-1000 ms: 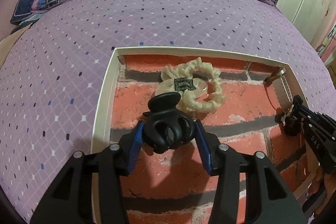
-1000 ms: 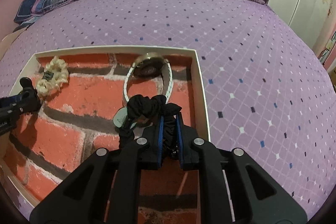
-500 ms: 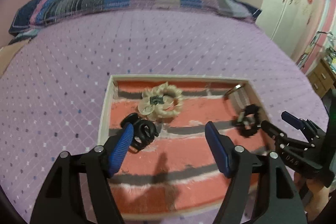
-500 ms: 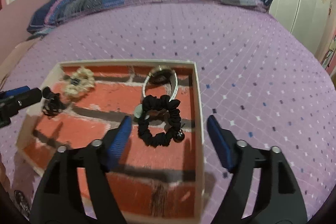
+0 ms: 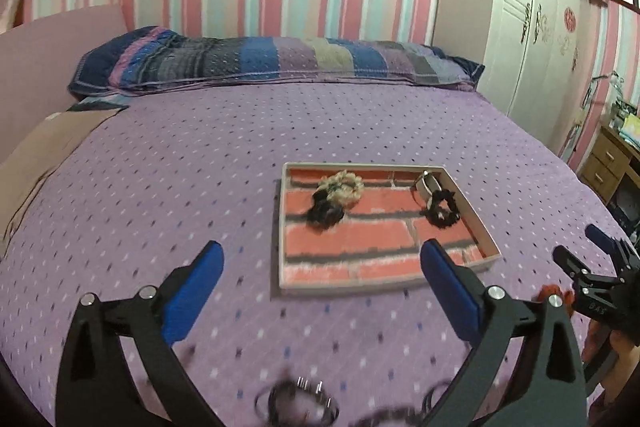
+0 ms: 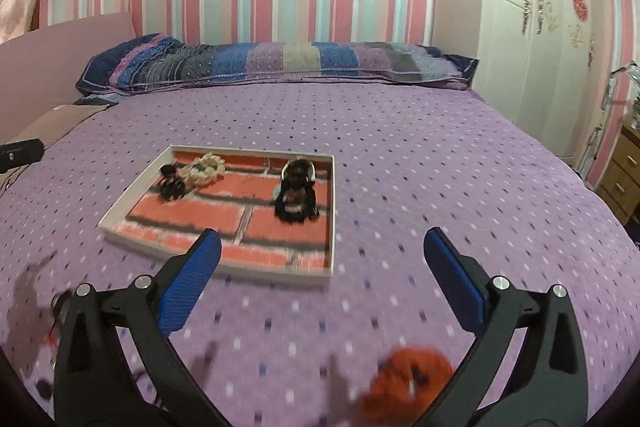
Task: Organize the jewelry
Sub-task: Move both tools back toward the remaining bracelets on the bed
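The tray (image 5: pixel 286 227) on the bed (image 5: pixel 160 155) holds a cream scrunchie (image 5: pixel 343 185), a black clip (image 5: pixel 325 213), a watch (image 5: pixel 427 185) and a black scrunchie (image 5: pixel 442 214). Both grippers' jaws are wide and hold nothing.

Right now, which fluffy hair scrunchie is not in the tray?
The orange fabric scrunchie. It lies on the purple bedspread; the cream and black ones are inside.

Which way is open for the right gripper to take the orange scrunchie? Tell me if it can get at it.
Probably yes. The orange scrunchie lies on the bedspread just below the open right gripper, outside the tray, with nothing lying over it. It is blurred, so its exact shape is unclear.
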{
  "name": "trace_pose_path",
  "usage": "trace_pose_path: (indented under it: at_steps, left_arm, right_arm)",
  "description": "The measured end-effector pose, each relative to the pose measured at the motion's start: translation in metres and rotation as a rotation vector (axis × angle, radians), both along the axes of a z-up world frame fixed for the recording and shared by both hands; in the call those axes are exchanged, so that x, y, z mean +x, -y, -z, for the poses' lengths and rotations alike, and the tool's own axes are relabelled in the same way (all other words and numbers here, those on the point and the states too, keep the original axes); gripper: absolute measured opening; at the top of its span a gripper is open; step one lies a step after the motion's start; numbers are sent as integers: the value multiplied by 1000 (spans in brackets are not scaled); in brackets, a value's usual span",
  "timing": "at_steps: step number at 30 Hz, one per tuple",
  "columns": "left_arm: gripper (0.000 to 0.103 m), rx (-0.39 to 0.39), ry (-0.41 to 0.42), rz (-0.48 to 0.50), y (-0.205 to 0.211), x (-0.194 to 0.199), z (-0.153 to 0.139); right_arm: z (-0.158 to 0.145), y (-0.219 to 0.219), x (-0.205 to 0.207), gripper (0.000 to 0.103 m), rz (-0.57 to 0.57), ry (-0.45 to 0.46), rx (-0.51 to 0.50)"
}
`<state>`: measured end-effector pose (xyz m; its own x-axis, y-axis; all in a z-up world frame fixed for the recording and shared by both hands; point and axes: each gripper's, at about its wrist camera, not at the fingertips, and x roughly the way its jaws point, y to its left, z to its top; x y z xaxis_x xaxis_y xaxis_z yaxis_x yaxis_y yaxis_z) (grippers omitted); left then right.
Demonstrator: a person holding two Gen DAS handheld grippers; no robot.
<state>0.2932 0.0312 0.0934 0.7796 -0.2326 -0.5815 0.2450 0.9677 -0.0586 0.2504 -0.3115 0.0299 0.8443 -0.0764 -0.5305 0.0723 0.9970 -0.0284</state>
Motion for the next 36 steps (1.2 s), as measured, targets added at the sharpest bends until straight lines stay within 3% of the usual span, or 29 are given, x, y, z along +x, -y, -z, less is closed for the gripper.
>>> trace_pose_path:
  at_steps: [4, 9, 14, 22, 28, 33, 36]
  left_arm:
    - [97, 49, 45, -46, -14, -45, 6]
    - [97, 21, 24, -102, -34, -79, 26]
    - [97, -16, -27, -176, -61, -94, 52]
    - [97, -33, -106, -173, -71, -84, 96]
    - [97, 26, -135, -167, -62, -70, 113]
    - [97, 27, -177, -164, -62, -57, 125]
    - [97, 30, -196, -159, -64, -52, 129]
  right_arm:
    - [7, -7, -40, 99, 31, 9, -15]
    - [29, -18, -69, 99, 44, 10, -11]
    - [44, -27, -70, 99, 31, -7, -16]
    - [62, -37, -62, 99, 15, -50, -6]
    - [74, -50, -53, 99, -6, -80, -52]
    - [84, -55, -48, 98, -24, -122, -5]
    - [90, -62, -49, 98, -42, -139, -39]
